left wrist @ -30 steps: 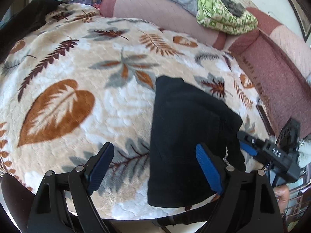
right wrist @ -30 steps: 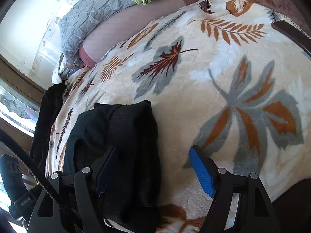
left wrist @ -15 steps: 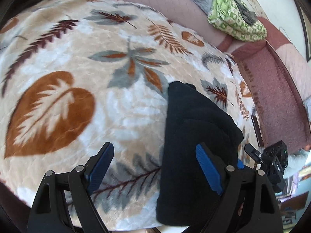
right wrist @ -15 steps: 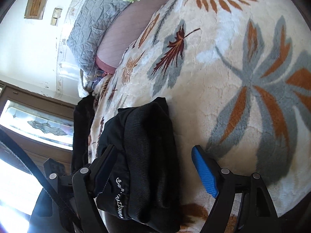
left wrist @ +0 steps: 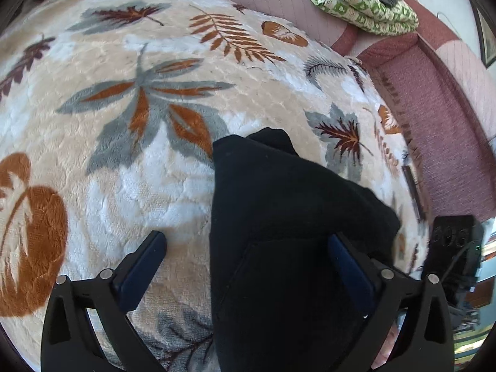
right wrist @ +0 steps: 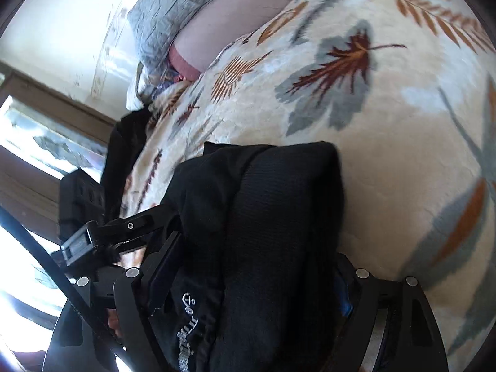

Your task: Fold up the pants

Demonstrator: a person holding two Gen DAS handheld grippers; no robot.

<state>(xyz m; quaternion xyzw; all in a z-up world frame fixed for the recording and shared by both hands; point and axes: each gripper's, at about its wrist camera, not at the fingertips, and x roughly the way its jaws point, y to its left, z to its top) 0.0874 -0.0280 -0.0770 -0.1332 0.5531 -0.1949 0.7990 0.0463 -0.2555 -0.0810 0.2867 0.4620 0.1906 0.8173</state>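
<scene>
Pants (left wrist: 288, 232), folded into a dark bundle on blanket (left wrist: 155, 170), long axis 12-to-6. Right gripper (right wrist: 248, 272) nearer, spread wide, straddling bundle. Left gripper (left wrist: 248, 266) spread, bundle edge between fingers toward 3 o'clock.

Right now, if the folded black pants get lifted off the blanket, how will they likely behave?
The pants will probably sag and start unfolding: they are soft, layered fabric with rounded folds. They seem unlikely to slide on their own, since the blanket is plush. The bundle looks thick, so a one-edge grip may drop the lower layers.
</scene>
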